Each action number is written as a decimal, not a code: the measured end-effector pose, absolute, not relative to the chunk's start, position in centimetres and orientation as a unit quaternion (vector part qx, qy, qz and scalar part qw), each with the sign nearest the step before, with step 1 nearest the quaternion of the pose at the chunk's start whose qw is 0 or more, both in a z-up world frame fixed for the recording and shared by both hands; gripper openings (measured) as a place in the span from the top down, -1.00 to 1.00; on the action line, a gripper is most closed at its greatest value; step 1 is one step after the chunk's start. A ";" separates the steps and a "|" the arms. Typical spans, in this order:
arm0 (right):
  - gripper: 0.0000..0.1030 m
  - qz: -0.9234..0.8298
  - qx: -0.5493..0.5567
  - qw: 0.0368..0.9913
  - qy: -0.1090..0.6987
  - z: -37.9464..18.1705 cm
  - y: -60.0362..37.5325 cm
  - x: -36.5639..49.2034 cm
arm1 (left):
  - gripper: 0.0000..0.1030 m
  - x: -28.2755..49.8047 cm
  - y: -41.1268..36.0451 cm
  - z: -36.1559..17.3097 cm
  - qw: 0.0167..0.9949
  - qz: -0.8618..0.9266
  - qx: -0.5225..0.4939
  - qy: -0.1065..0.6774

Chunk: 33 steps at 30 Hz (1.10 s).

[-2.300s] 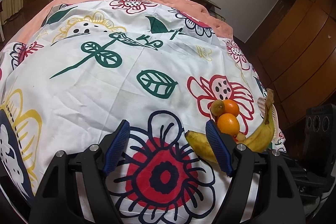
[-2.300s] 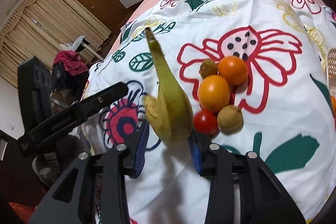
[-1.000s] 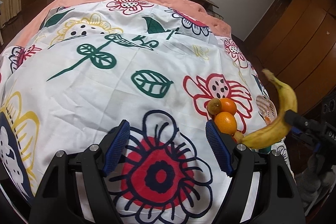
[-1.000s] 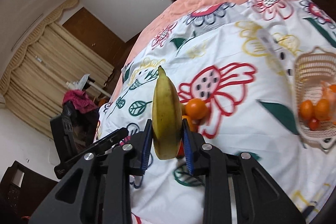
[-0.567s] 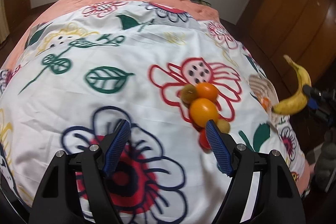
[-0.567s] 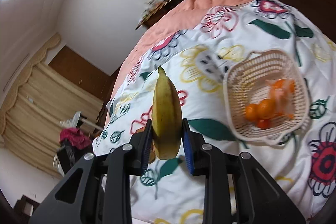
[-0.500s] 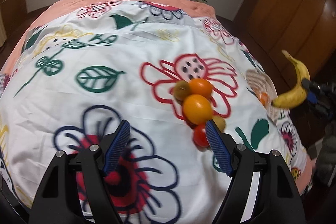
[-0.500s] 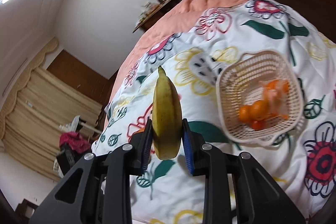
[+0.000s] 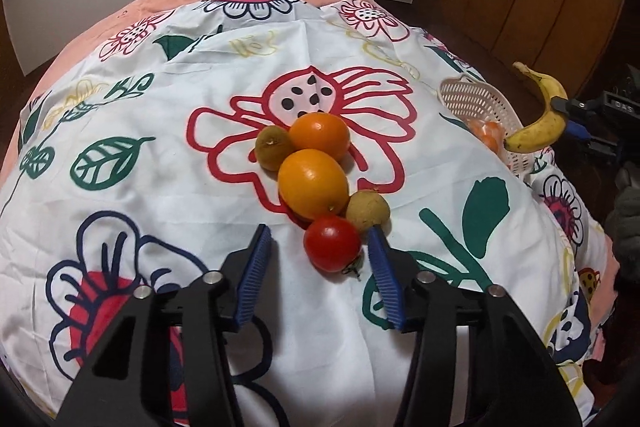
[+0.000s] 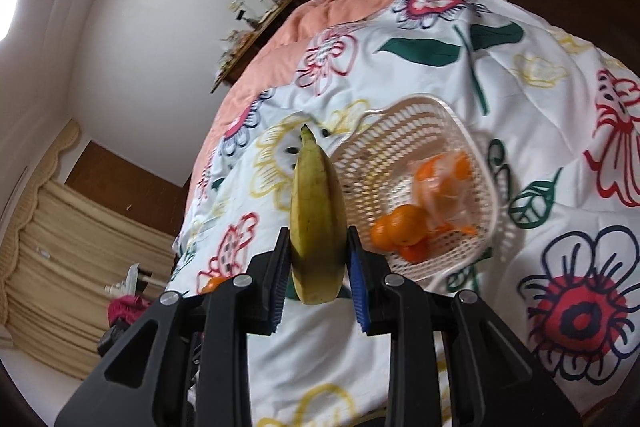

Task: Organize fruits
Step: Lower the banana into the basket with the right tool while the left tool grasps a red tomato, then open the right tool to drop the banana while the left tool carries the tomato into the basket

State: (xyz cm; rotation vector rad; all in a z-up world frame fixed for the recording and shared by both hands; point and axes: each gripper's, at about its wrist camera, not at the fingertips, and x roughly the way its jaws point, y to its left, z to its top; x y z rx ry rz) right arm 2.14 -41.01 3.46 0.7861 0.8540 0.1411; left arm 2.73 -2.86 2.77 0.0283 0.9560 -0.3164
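Yellow banana (image 10: pixel 317 223) pinched upright by right hand-held gripper (image 10: pixel 318 277), left hand-held gripper (image 9: pixel 320 259) spread

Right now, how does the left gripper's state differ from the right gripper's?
The left gripper has its jaws spread wide and empty, while the right gripper has its jaws clamped on the banana. The left sits low by the tomato on the bedspread, while the right is raised beside the basket. Both have blue-padded black fingers.
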 end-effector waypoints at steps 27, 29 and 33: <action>0.44 -0.002 0.386 0.810 0.441 -2.6 -44.2 4.9 | 0.40 0.3 -6.1 7.3 0.882 -0.198 0.031 0.425; 0.36 -0.021 0.378 0.815 0.439 -2.5 -44.5 4.8 | 0.40 0.6 -6.6 7.3 0.881 -0.200 0.030 0.428; 0.16 -0.042 0.358 0.832 0.422 -1.6 -45.1 4.2 | 0.40 1.1 -7.6 7.4 0.878 -0.207 0.033 0.430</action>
